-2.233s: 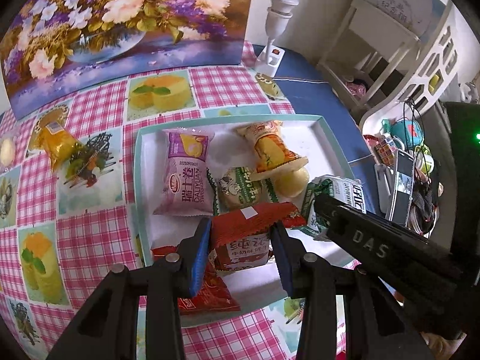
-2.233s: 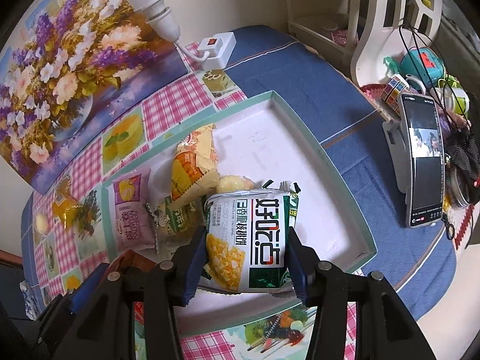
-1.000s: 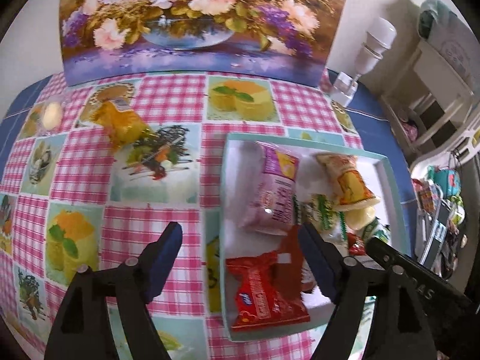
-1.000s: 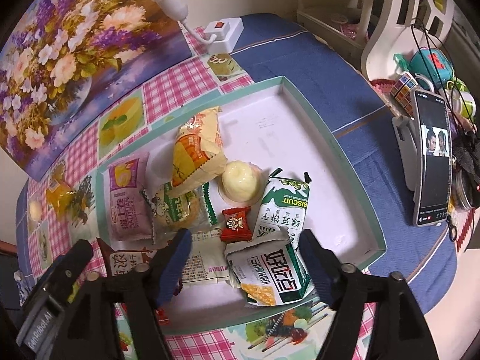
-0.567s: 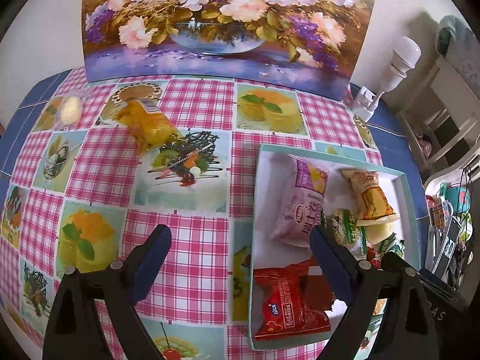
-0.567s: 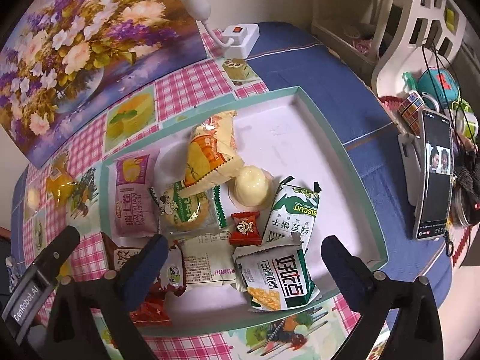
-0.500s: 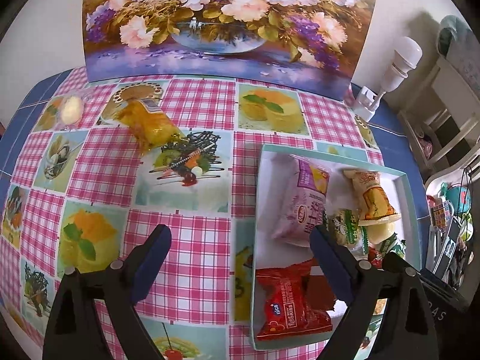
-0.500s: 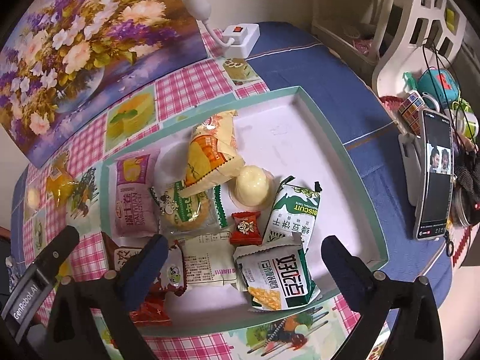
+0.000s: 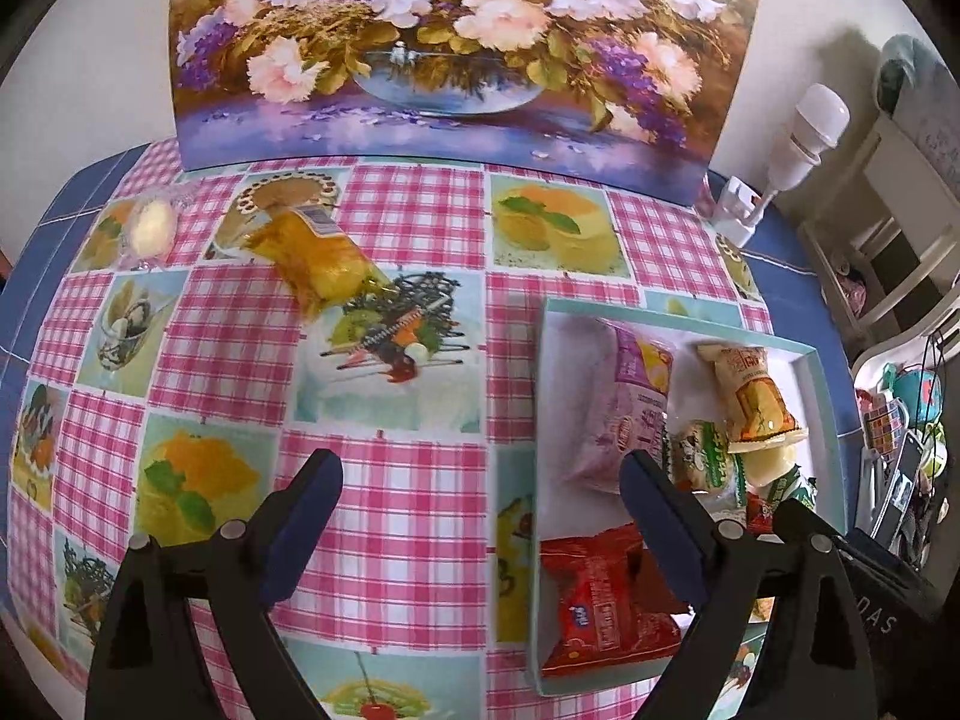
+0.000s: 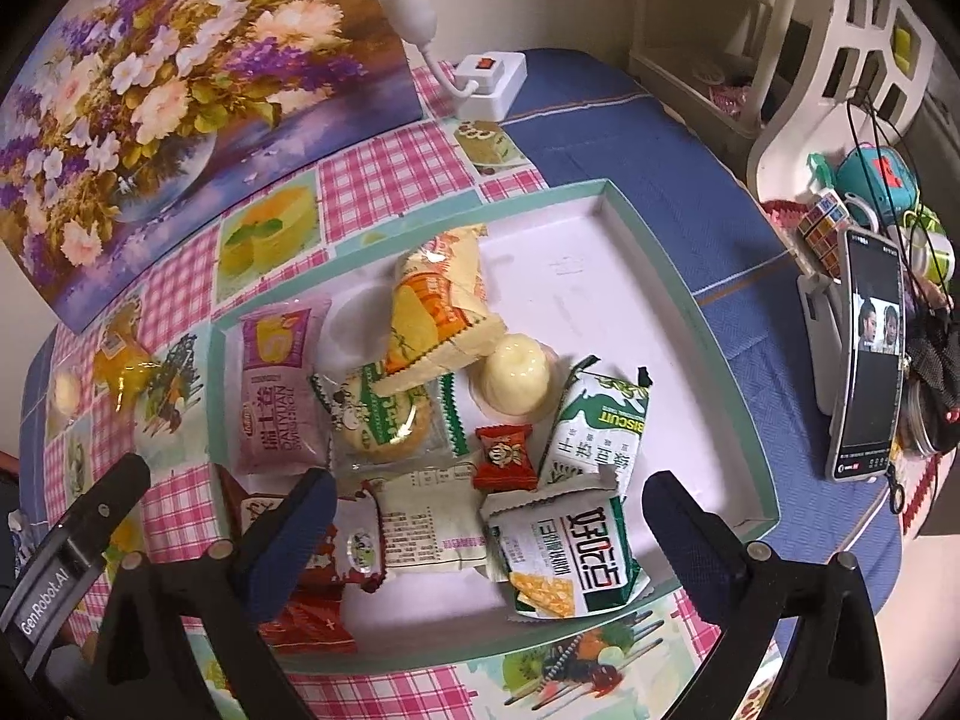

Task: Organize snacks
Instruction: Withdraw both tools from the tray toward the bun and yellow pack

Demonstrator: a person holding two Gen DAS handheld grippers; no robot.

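The right gripper (image 10: 489, 531) hangs over the near edge of the tray (image 10: 708, 324), its jaws having just spread wide, nothing pressed between them. Under it lies the green-and-white cracker pack (image 10: 567, 552), printed with large Chinese characters, long axis running near to far, its near end over the tray's rim. Left of it sits a pale packet (image 10: 420, 525) of small print, then a red wrapper (image 10: 312, 612). Just beyond are a small red candy (image 10: 505, 459) and a green pack marked "BISCUIT" (image 10: 600, 429), tilted. Farther in sit a round jelly cup (image 10: 516, 375), a green-striped biscuit (image 10: 390, 420), a pink pack reading "DALIYUAN" (image 10: 277, 390) lying near-to-far, and a yellow-orange bag (image 10: 435, 312) angled across the others.

The left gripper (image 9: 480, 531) stands with jaws apart and empty, over the checked tablecloth (image 9: 390, 540) at the tray's left wall; the red wrapper (image 9: 603, 594) lies at its right finger.

Left of the tray, well apart on the cloth, lie a yellow packet (image 9: 318, 252) and a jelly cup (image 9: 150, 225). At the far edge stand a flower painting (image 9: 444, 48) and a white lamp plug (image 10: 489, 81). To the right a phone (image 10: 867, 354) stands upright.
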